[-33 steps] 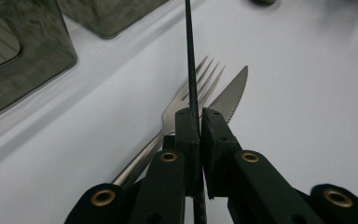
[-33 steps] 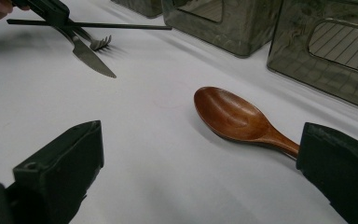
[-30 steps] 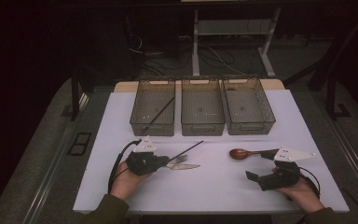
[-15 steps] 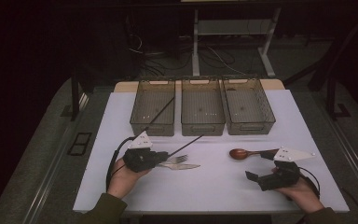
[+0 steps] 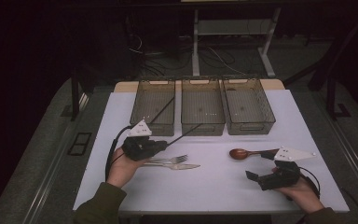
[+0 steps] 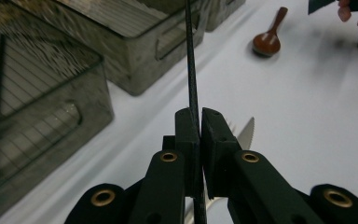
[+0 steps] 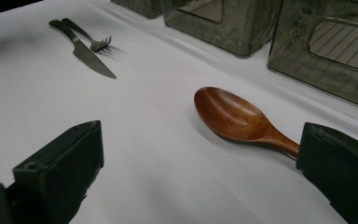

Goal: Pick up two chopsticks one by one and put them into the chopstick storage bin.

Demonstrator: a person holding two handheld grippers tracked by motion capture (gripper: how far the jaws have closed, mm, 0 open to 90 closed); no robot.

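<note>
Clamped tight, the left gripper (image 5: 161, 145) pinches a thin black stick (image 6: 191, 70) between its 2 fingers (image 6: 186, 128). From the high view this stick (image 5: 182, 134) slants up and away from the gripper toward the front wall of the middle bin (image 5: 202, 125), clear of the white table (image 5: 214, 186). A second black stick (image 5: 161, 110) lies slanted inside the left bin (image 5: 140, 122). The right bin (image 5: 249, 126) stands just beside the middle one. Below the left gripper a fork (image 5: 173, 159) and a knife (image 5: 179, 166) lie side by side on the table. The right gripper (image 5: 261, 166) rests low near the table's right edge with its fingers (image 7: 60, 168) spread wide and nothing between them; a brown wooden spoon (image 7: 235, 119) lies on the table just ahead of it, handle toward the right finger.
</note>
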